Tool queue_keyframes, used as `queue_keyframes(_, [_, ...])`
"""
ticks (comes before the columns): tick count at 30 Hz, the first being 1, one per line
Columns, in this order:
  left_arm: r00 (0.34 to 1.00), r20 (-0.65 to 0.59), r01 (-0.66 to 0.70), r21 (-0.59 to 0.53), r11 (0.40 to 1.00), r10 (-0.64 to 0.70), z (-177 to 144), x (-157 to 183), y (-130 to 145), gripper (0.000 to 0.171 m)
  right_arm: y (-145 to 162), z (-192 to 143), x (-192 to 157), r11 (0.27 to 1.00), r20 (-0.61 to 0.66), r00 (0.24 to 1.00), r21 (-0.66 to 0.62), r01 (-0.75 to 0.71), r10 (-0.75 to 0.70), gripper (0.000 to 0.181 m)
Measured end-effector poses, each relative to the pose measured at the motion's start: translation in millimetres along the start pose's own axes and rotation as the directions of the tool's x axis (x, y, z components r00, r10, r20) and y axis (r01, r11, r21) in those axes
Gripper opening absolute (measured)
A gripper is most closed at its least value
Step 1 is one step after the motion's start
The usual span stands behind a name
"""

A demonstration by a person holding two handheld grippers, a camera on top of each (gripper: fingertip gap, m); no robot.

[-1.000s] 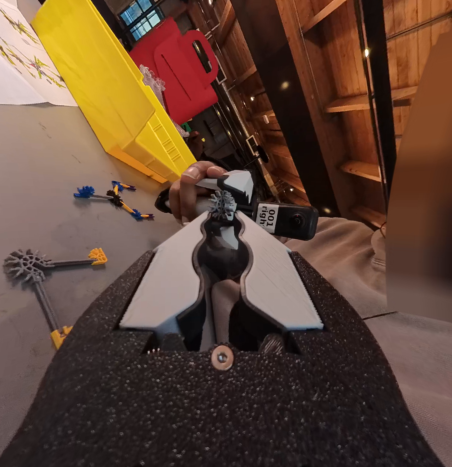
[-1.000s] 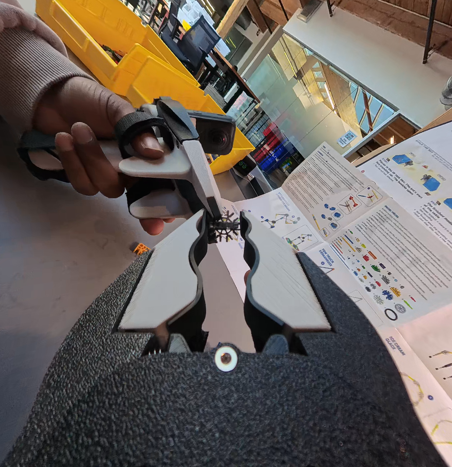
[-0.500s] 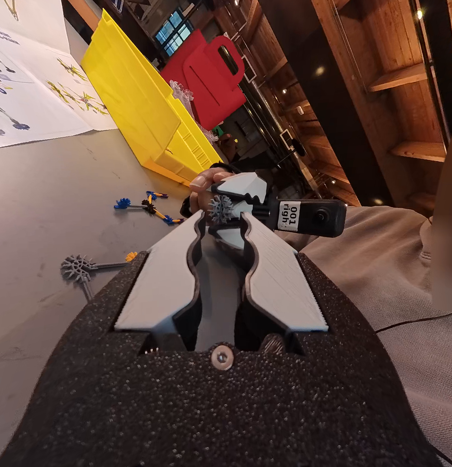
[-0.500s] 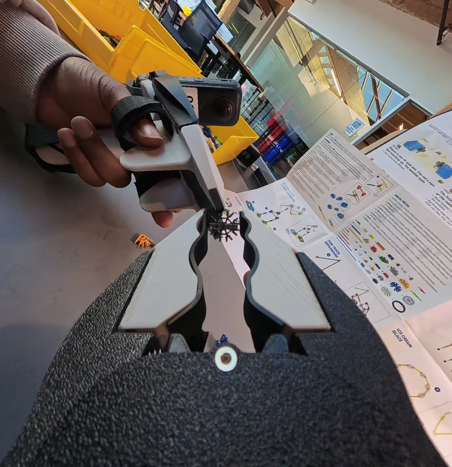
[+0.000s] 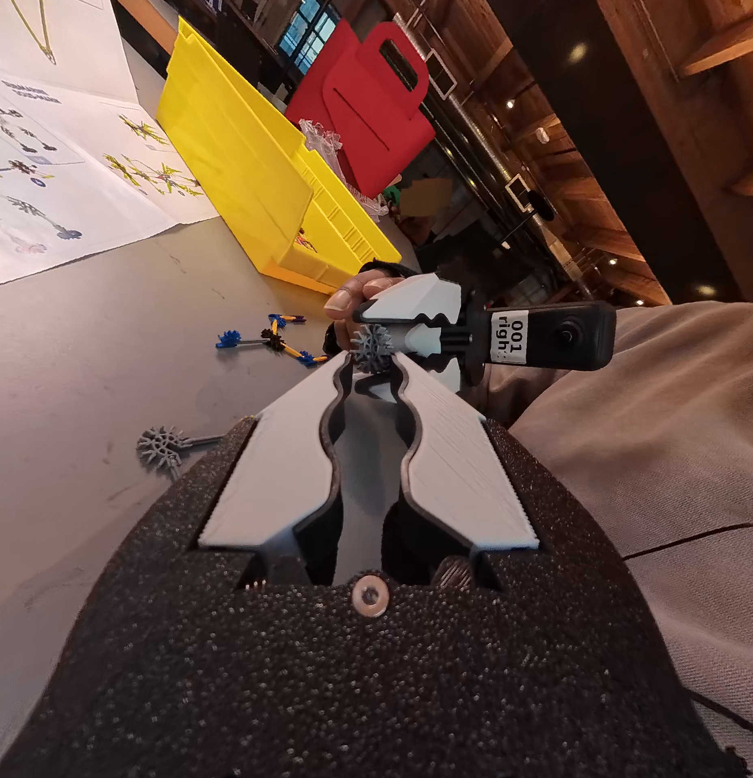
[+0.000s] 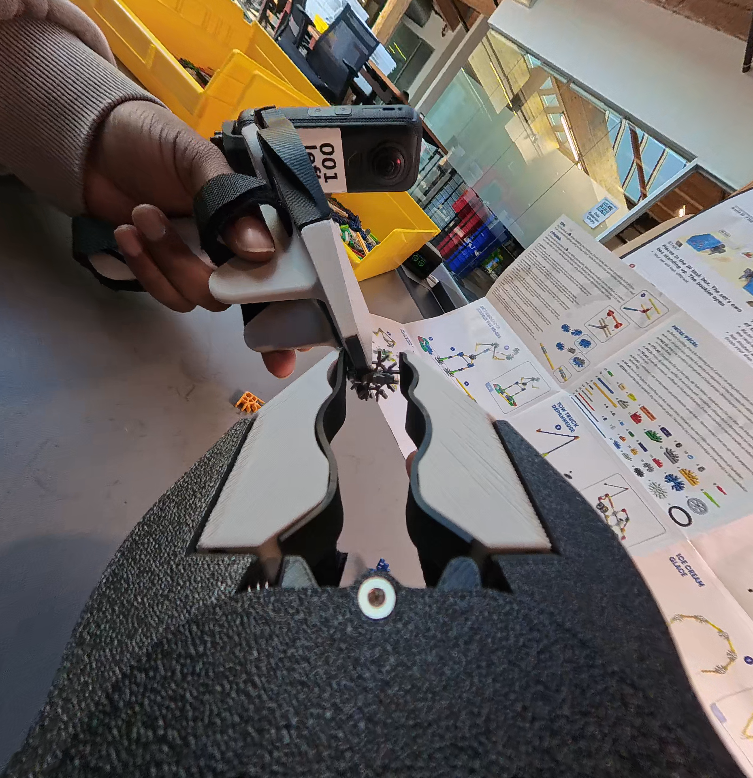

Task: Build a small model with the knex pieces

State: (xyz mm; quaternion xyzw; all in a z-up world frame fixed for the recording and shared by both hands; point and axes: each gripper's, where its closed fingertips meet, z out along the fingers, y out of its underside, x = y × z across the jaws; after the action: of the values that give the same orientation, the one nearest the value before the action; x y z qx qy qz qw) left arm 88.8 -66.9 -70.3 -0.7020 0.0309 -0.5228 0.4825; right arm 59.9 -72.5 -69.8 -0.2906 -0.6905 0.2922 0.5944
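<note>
A grey snowflake-shaped connector (image 5: 372, 347) is held in the air above the grey table. My right gripper (image 6: 370, 358) is shut on it across its width, and it looks dark in the right wrist view (image 6: 372, 379). My left gripper (image 5: 371, 358) is open. Its tips stand on either side of the connector, and one left fingertip (image 6: 357, 351) touches the connector's upper left edge. The two grippers face each other tip to tip, each held by a hand (image 6: 155, 189).
Yellow bins (image 5: 240, 168) of parts stand at the table's far side (image 6: 223, 84). Instruction sheets (image 6: 618, 379) lie to the right. On the table lie a blue, yellow and black rod assembly (image 5: 273, 339), a grey snowflake with rods (image 5: 160, 444) and an orange connector (image 6: 248, 402).
My left gripper was shut on the connector a second ago and has opened. The right gripper has kept its grip. Both grippers have swung slightly.
</note>
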Motion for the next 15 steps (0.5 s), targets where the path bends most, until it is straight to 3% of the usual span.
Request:
queue_keyframes(9, [0.969, 0.068, -0.229, -0.130, 0.965, 0.239, -7.9, -5.6, 6.6, 0.016, 1.0, -4.4, -12.8, 0.989, 0.149, 0.978, 0.002, -0.146, 0.144, 0.032])
queue_keyframes(15, [0.856, 0.096, -0.461, -0.304, 0.834, 0.508, -18.5, -16.2, 19.0, 0.017, 5.2, -13.8, -28.5, 0.915, 0.356, 0.846, -0.085, -0.395, 0.398, 0.030])
